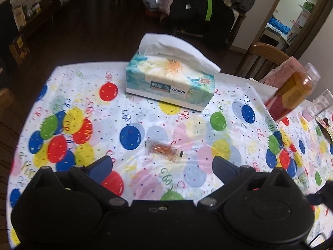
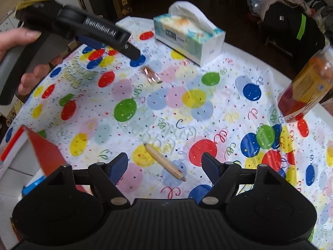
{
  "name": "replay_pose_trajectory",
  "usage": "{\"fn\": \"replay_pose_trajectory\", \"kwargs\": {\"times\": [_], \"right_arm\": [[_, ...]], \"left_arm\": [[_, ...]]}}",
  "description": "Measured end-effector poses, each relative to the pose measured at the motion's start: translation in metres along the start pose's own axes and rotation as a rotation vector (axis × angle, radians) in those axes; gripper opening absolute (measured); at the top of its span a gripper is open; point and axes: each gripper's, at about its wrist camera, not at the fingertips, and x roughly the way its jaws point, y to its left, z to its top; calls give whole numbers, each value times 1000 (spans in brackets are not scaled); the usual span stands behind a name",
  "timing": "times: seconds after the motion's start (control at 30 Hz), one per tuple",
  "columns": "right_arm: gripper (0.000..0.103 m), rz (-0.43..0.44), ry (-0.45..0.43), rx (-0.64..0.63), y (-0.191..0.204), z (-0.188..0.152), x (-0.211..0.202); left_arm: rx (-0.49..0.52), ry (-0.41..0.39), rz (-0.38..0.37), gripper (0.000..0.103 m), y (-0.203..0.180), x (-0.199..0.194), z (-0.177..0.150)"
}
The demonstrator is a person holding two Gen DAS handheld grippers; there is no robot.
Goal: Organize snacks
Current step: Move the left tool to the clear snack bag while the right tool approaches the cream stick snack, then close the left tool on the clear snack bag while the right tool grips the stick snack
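Observation:
A small clear-wrapped orange snack [image 1: 165, 149] lies on the balloon-print tablecloth [image 1: 145, 179], just ahead of my open left gripper [image 1: 162, 164], with nothing between the fingers. The same snack [image 2: 151, 75] shows at the far side in the right wrist view, with the left gripper [image 2: 133, 55] hovering close above it, held by a hand [image 2: 18, 39]. A tan sausage stick [image 2: 164, 162] lies slantwise between the spread fingers of my open right gripper [image 2: 165, 165]. The right gripper holds nothing.
A tissue box [image 1: 170, 79] stands at the far edge of the table. A clear jar with a yellow label [image 2: 308, 83] stands at the right. A red and white box [image 2: 31, 152] sits at the near left. Snack packets [image 1: 324, 125] lie far right.

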Motion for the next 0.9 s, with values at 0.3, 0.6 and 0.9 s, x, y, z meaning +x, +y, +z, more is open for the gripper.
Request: {"fn": "replay_pose_trajectory", "kwargs": {"times": [0.3,0.6,0.9], "right_arm": [[71,16,54,-77,-6,-6,46],[52,5,66,-160,2,-8,68],[39,-15,67,-190,7,-11,78]], "left_arm": [[-101,77,7,88,7,53,15],[-73,95,35,74,3,79,19],[-20,113,44,55,-1,92,16]]}}
